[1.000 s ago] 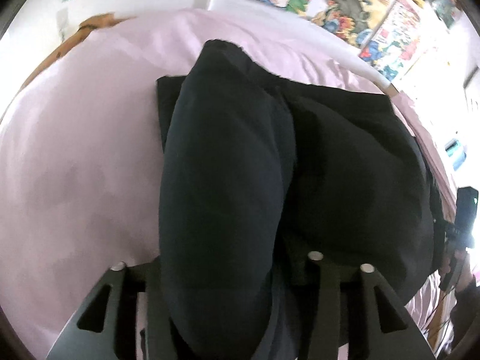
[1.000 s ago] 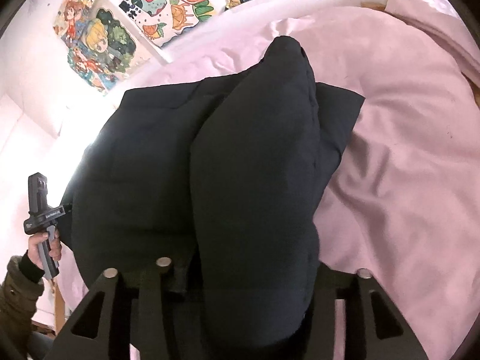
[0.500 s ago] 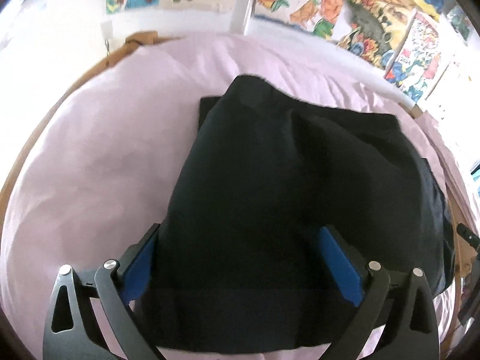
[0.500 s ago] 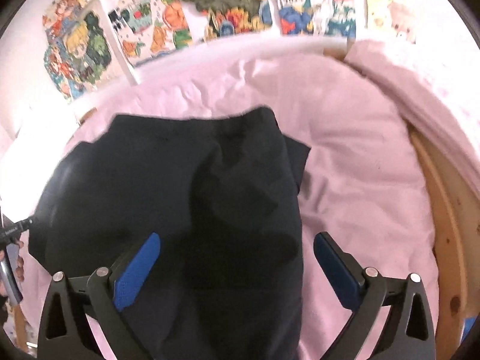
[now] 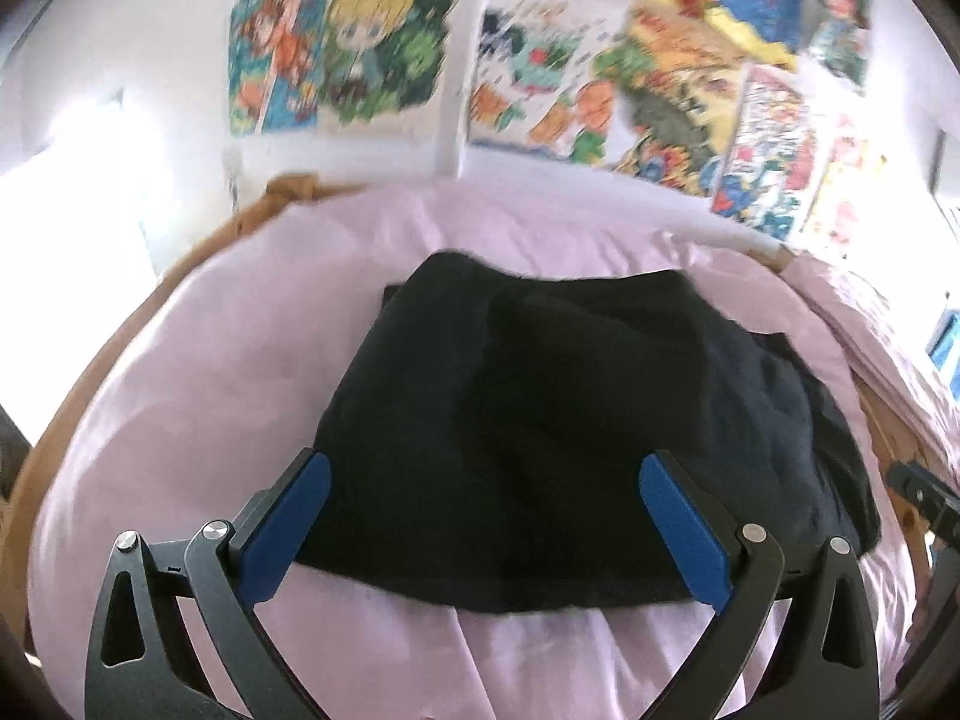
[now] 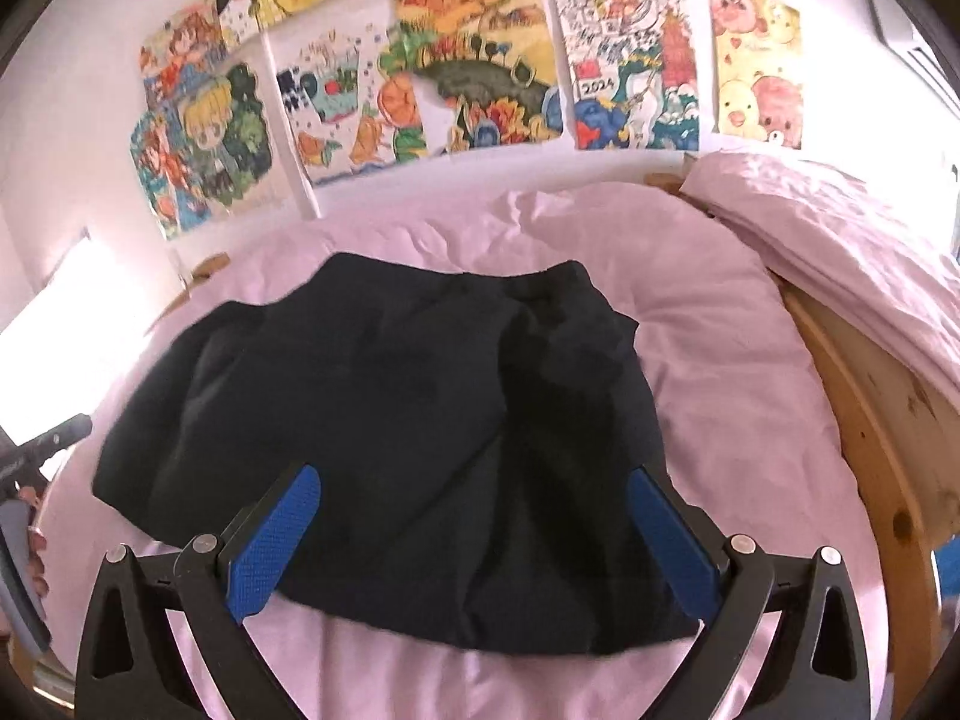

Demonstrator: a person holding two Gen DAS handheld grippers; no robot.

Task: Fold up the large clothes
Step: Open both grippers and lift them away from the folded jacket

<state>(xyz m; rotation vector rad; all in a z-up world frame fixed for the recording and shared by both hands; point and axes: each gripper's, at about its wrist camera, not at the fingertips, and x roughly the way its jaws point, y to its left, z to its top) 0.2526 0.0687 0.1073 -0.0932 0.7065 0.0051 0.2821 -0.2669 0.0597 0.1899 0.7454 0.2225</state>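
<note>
A dark navy padded garment (image 5: 540, 420) lies folded in a rough rectangle on the pink bed sheet (image 5: 180, 396); it also shows in the right wrist view (image 6: 420, 420). My left gripper (image 5: 486, 480) is open and empty, held above the garment's near edge, its blue pads (image 5: 288, 522) spread wide. My right gripper (image 6: 474, 498) is open and empty too, above the garment's near right part, blue pads (image 6: 273, 540) apart. Neither touches the cloth.
The bed has a wooden frame (image 6: 870, 420) on the right and a folded pink duvet (image 6: 840, 240) beyond it. Colourful posters (image 6: 480, 90) cover the wall behind. The other gripper's handle and hand show at the left edge (image 6: 24, 516).
Both grippers were shut on the garment's sleeves a second ago. They let go, opened wide, and pulled back and up; the garment now lies flat on the bed.
</note>
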